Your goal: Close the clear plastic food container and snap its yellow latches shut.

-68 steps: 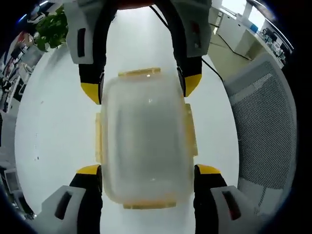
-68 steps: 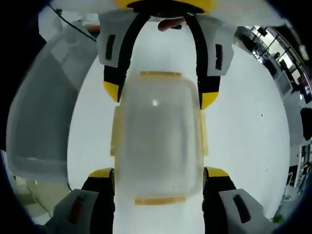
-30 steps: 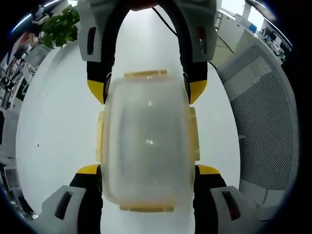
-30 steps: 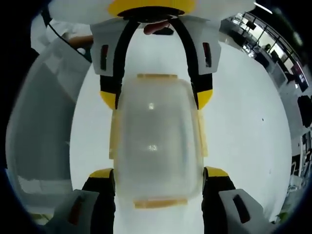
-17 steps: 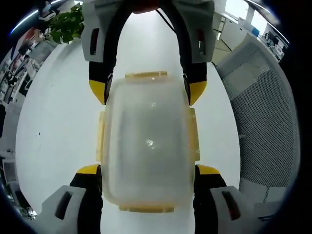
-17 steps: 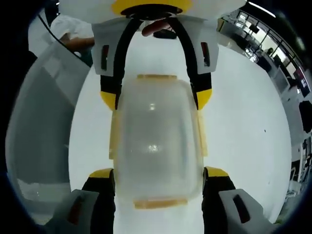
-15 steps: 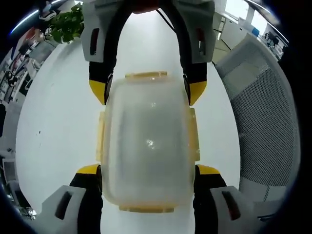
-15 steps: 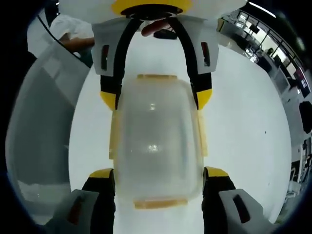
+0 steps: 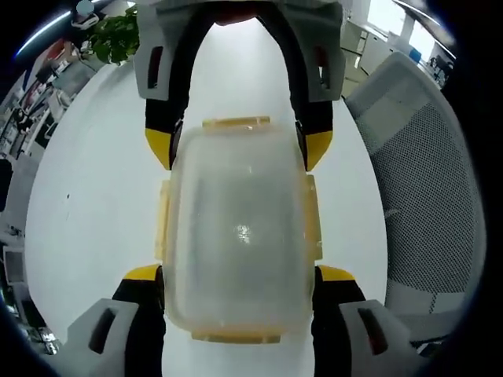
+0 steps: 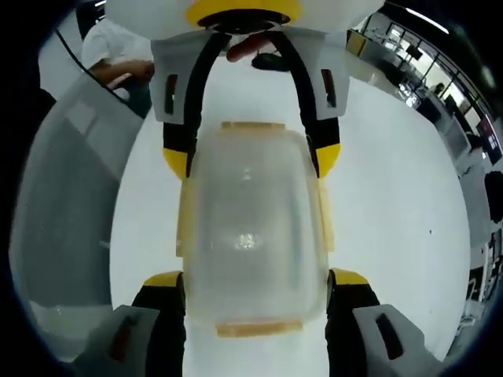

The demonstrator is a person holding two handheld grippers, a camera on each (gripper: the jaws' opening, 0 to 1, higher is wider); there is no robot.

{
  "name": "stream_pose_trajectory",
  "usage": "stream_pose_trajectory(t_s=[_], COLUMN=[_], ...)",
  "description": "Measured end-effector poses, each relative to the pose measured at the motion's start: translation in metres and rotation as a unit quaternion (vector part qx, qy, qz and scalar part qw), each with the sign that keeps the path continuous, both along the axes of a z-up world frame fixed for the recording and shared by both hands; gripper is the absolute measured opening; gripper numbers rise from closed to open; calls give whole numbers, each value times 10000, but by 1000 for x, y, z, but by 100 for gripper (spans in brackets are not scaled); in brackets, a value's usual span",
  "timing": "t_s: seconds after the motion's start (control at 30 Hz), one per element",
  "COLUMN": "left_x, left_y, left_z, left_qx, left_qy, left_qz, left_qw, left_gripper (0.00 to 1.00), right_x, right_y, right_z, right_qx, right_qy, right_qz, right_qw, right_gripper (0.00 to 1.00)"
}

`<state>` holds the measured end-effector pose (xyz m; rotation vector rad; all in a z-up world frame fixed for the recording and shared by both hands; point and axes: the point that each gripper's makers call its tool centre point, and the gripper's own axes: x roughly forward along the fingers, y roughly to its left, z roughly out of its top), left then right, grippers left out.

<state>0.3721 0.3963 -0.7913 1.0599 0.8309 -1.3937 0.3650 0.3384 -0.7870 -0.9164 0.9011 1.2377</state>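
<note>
- In my left gripper view, the clear plastic food container point(image 9: 238, 236) sits on the white table point(image 9: 86, 212) with its lid on, lying lengthwise between my own jaws.
- My left gripper point(image 9: 238, 275) has its yellow-tipped jaws spread to either side of the container's near end, one tip against each long side, from what I can see.
- The right gripper point(image 9: 238, 149) comes in from the far side of that same view, its jaws also spread and straddling the container's far end.
- Yellow latches point(image 9: 313, 216) run along all four edges of the lid; the side ones lie flat against the walls, but through the cloudy plastic I cannot tell whether they are fully snapped.
- In my right gripper view, the same container point(image 10: 250, 236) lies between the right gripper point(image 10: 253, 276) at the bottom and the left gripper point(image 10: 253, 161) at the top, both with jaws parted wide around it.
- A person's fingers point(image 10: 251, 47) show at the top of the right gripper view, on the left gripper's handle.
- A grey mesh chair point(image 9: 428, 181) stands just beside the table in the left gripper view, and a green plant point(image 9: 118, 35) sits beyond the table's far edge.
- A person's arm point(image 10: 118, 71) shows near the upper left of the right gripper view.
</note>
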Motion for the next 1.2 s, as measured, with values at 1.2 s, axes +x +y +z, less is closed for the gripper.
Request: stream_pose_trajectory(t_s=[1.2], left_x=[15], left_y=[29], left_z=[-3], left_qx=[71], left_qy=[-65], left_qz=[101], left_qw=[9999], left_gripper=[79], right_x=[12], right_y=[33], right_z=[0], right_qx=[271], right_qy=[-83], right_qz=[-143], right_qw=[9995], right_gripper=[73])
